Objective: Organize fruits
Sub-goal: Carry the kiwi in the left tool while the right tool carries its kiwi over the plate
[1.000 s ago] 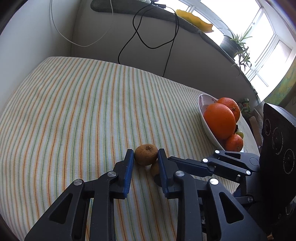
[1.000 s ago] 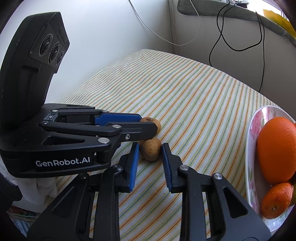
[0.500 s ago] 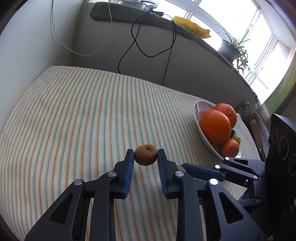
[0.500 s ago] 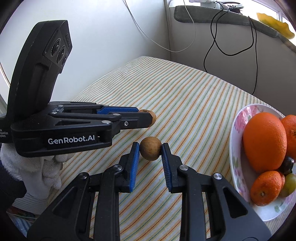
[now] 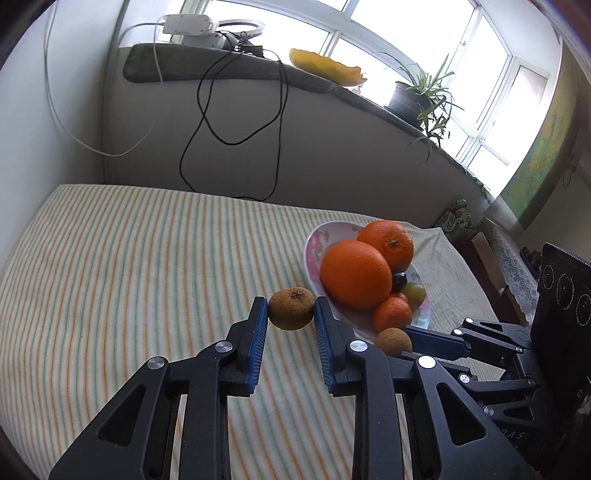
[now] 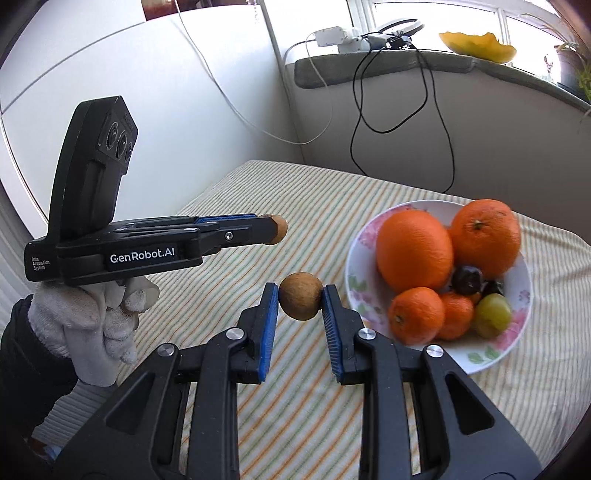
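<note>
My left gripper [image 5: 291, 321] is shut on a brown kiwi [image 5: 291, 308] and holds it above the striped tablecloth, just left of the bowl. My right gripper [image 6: 300, 312] is shut on a second brown kiwi [image 6: 301, 301], also in the air, left of the bowl. The flowered bowl [image 6: 360, 240] holds two big oranges [image 6: 413, 251], small mandarins [image 6: 417, 314], a green grape [image 6: 493, 315] and dark fruit. In the left wrist view the bowl [image 5: 314, 243] is ahead to the right, and the right gripper's kiwi [image 5: 393, 341] shows beside it. The left gripper [image 6: 279, 229] appears in the right wrist view.
The striped tablecloth [image 5: 129, 266] covers the table. Black and white cables [image 5: 229, 110] hang down the wall behind it. A window sill above carries a power adapter [image 5: 188, 26], a yellow dish [image 5: 325, 66] and a potted plant [image 5: 421, 92]. A gloved hand [image 6: 92, 317] holds the left gripper.
Both grippers closed on their kiwis and lifted them off the tablecloth, then rose and moved toward the bowl.
</note>
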### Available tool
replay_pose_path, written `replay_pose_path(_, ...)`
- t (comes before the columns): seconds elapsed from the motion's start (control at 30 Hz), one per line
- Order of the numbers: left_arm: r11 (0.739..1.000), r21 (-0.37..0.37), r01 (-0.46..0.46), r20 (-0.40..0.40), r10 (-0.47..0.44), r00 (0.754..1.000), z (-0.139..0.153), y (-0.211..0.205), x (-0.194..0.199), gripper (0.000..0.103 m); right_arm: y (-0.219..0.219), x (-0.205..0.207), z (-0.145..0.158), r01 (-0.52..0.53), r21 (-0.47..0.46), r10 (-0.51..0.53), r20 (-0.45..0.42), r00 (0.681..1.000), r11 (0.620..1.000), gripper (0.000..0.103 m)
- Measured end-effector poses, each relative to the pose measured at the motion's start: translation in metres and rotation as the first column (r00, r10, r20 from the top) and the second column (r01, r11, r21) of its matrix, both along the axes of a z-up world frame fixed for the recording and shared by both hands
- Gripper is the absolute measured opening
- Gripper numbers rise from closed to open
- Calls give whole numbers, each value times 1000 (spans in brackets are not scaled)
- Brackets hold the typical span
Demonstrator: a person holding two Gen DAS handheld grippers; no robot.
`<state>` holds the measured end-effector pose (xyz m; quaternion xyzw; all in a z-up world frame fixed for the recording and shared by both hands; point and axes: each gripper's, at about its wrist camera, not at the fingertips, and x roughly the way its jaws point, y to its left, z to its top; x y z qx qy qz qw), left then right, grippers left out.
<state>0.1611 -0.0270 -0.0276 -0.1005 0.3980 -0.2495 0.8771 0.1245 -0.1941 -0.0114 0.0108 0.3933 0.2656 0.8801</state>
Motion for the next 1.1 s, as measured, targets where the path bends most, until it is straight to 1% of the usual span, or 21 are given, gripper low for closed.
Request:
replay_pose_path(0.23, 999, -15, 46, 22, -46, 999, 12, -38, 4, 24, -35, -9, 12, 60, -5, -60, 33, 998, 998, 25)
replay_pose_path(0.5, 995, -19, 96, 35, -95, 995, 20, -74, 6, 24, -72, -16, 18, 123, -1, -123, 39, 992, 992, 25)
replay_pose_path(0.77, 991, -8, 133, 30, -132, 991, 17, -104, 11, 24, -101, -8, 13, 169, 0, -169, 22, 985, 986, 25)
replay_pose_path(1.1, 989, 14, 148, 17, -148, 989, 10, -123, 15, 24, -115, 3, 1, 197, -9, -197, 2, 980, 980, 25)
